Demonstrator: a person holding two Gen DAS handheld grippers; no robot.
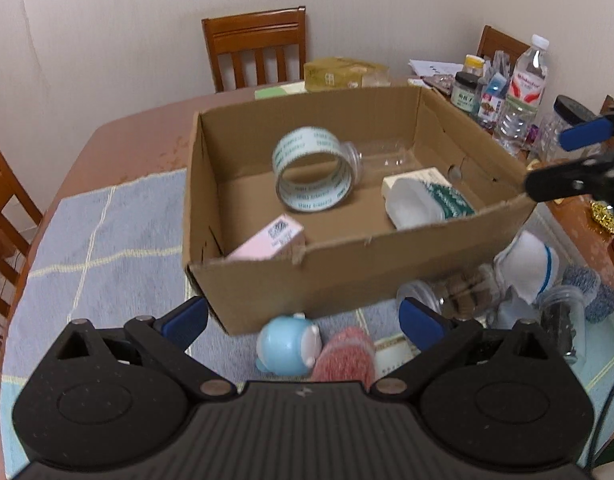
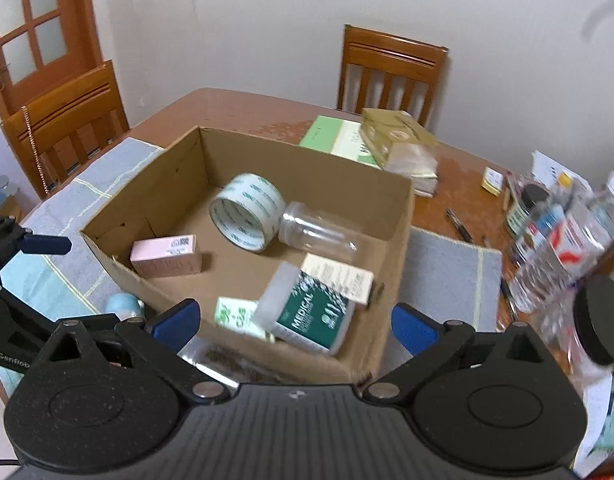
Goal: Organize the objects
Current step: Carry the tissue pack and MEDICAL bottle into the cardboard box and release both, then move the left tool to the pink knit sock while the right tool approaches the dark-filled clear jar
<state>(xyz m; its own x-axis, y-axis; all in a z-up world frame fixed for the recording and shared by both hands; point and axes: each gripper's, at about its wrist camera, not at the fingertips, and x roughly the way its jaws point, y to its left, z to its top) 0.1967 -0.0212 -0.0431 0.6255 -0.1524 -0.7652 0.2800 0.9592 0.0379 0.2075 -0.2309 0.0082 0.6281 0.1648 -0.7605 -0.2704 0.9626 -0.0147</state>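
An open cardboard box (image 1: 347, 268) (image 2: 391, 264) stands on a blue-grey cloth. In it are a tape roll (image 1: 313, 174) (image 2: 247, 212), a clear jar (image 2: 317, 236), a pink carton (image 1: 267, 242) (image 2: 165, 256), a cream carton (image 2: 339, 276) and a white-and-green medical pack (image 1: 419, 202) (image 2: 307, 312). A small green-and-white carton (image 2: 235, 316) shows blurred by the box's near wall. My right gripper (image 2: 295, 324) (image 1: 567, 160) is open above that wall and touches nothing. My left gripper (image 1: 303, 322) is open over a light-blue toy (image 1: 289, 346) and a pink knitted thing (image 1: 343, 354).
Outside the box on the right lie a jar of brown pieces (image 1: 455, 292), a white sock (image 1: 527, 264), blue scourers (image 1: 587, 284) and a dark jar (image 1: 563, 320). Bottles and jars (image 1: 523, 80) crowd the table's far right. Wooden chairs (image 1: 255, 48) stand around. A tissue box (image 2: 399, 136) sits behind.
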